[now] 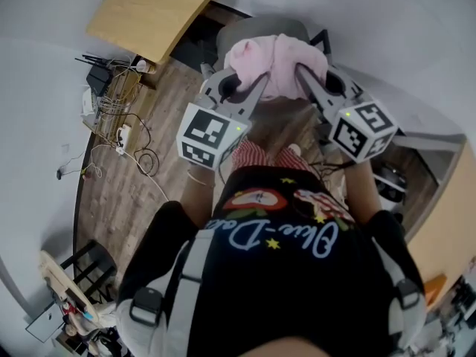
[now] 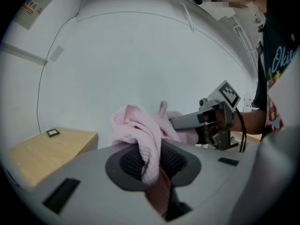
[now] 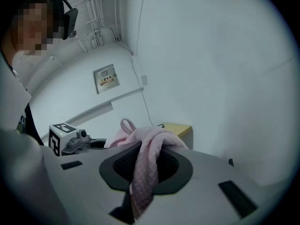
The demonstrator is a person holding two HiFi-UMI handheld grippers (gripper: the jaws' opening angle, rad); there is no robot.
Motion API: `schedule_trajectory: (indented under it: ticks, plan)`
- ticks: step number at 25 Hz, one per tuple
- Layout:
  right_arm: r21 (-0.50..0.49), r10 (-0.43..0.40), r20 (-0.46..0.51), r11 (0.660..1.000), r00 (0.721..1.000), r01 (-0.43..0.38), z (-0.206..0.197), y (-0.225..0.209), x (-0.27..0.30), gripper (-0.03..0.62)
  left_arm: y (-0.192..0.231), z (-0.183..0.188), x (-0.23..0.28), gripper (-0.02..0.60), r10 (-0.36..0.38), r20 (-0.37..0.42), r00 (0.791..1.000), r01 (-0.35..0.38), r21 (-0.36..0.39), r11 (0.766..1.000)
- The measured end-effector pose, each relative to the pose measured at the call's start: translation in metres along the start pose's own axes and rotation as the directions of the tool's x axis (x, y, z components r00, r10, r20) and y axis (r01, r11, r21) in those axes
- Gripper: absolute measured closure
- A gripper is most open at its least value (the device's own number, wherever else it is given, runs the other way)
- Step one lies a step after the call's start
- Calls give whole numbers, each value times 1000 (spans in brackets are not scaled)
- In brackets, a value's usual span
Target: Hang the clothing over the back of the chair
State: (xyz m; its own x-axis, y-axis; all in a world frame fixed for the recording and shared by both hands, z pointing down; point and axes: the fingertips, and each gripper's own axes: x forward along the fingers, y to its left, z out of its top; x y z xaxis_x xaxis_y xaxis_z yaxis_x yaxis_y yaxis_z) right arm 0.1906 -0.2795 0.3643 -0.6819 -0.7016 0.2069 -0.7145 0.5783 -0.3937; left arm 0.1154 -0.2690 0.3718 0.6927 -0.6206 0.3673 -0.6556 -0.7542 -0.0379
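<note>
A pink garment (image 1: 277,59) hangs bunched between both grippers, above a grey office chair (image 1: 251,30). My left gripper (image 1: 253,88) is shut on the garment's left side, and my right gripper (image 1: 305,73) is shut on its right side. In the left gripper view the pink cloth (image 2: 146,144) is pinched between the jaws and rises above them, with the right gripper (image 2: 185,121) across from it. In the right gripper view the cloth (image 3: 146,165) drapes down between the jaws, and the left gripper's marker cube (image 3: 58,137) shows at the left. The cloth hides most of the chair's back.
A light wooden desk (image 1: 152,10) stands at the upper left beside the chair. Cables and a power strip (image 1: 123,129) lie on the wood floor by the wall. A black rack (image 1: 89,270) stands at the lower left. White walls are close in both gripper views.
</note>
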Motion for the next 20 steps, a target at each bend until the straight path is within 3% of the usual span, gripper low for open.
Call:
schedule_trajectory:
  ticks: [10, 20]
  plan:
    - [5, 65, -65, 998, 996, -65, -30, 1, -22, 542, -30, -24, -5, 511, 56, -22, 998, -57, -39, 998]
    - [10, 35, -98, 999, 995, -34, -52, 22, -35, 542, -44, -42, -24, 511, 17, -33, 999, -18, -29, 999]
